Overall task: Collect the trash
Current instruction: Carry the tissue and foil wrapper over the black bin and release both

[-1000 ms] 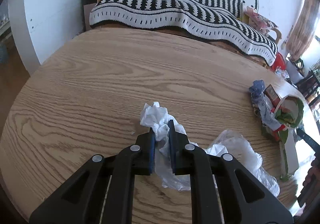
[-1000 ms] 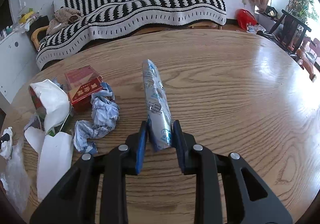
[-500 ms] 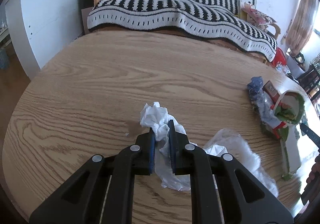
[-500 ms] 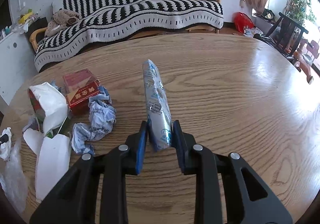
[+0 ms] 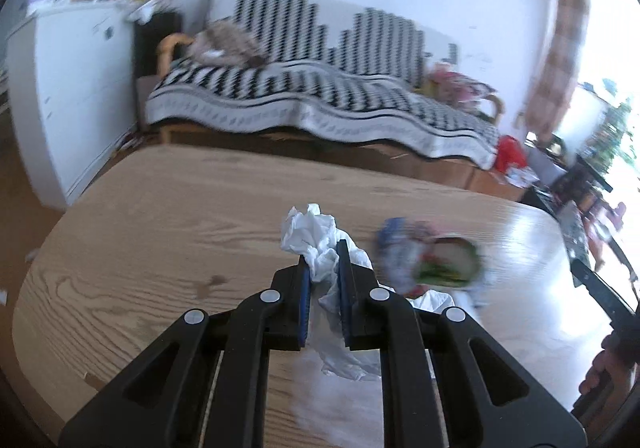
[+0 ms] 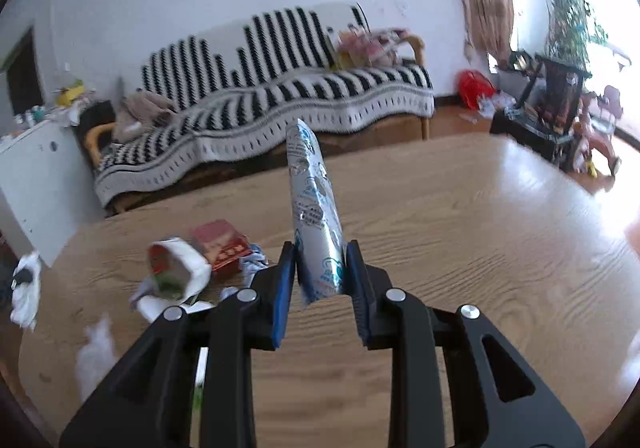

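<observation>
My left gripper is shut on a crumpled white tissue with clear plastic and holds it above the wooden table. My right gripper is shut on a silver-blue foil wrapper that sticks up between the fingers, lifted off the table. A paper cup with green and red print, a red box and crumpled blue-white paper lie in a pile to the right gripper's left; the pile shows blurred in the left wrist view.
A sofa with a black-and-white striped cover stands behind the table. A white cabinet is at the left. Dark furniture and a plant stand at the right by a bright window. White plastic scraps lie near the table's left edge.
Both grippers have risen and tilted up with their trash still held. The table now sits lower in both views and the pile looks farther below. The frames are motion-blurred.
</observation>
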A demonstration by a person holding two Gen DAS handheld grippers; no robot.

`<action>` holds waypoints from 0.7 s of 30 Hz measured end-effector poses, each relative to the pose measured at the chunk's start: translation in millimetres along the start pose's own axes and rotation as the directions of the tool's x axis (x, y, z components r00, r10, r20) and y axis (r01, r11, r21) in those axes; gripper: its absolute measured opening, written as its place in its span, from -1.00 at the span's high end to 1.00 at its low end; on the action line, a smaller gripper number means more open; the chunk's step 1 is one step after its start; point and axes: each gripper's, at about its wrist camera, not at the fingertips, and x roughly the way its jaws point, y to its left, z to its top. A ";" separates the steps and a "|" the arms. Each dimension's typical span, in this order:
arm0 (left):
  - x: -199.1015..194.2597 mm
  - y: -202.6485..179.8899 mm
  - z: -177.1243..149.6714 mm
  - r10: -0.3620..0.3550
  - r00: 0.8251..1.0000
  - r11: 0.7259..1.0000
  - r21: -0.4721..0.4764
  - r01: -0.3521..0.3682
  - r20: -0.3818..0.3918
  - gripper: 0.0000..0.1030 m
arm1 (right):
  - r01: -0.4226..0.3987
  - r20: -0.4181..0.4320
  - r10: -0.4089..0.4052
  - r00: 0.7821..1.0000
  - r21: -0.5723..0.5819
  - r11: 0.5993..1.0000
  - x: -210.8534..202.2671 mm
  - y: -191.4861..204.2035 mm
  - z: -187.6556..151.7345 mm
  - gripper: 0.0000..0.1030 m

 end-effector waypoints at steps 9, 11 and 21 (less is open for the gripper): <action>-66.6 -146.0 -19.8 -0.230 0.973 0.957 0.180 0.228 -0.011 0.78 | 0.052 0.111 -0.056 0.992 0.039 0.998 -131.5 -101.0 7.4 0.49; -74.1 -180.2 -35.1 -0.279 0.959 0.934 0.218 0.283 -0.048 0.78 | 0.075 0.101 -0.080 0.992 0.056 0.996 -153.6 -127.2 -4.9 0.49; -85.0 -307.8 -141.1 -0.393 0.854 0.810 0.311 0.497 -0.341 0.78 | 0.140 -0.006 -0.142 0.990 0.202 0.969 -222.4 -231.3 -94.9 0.49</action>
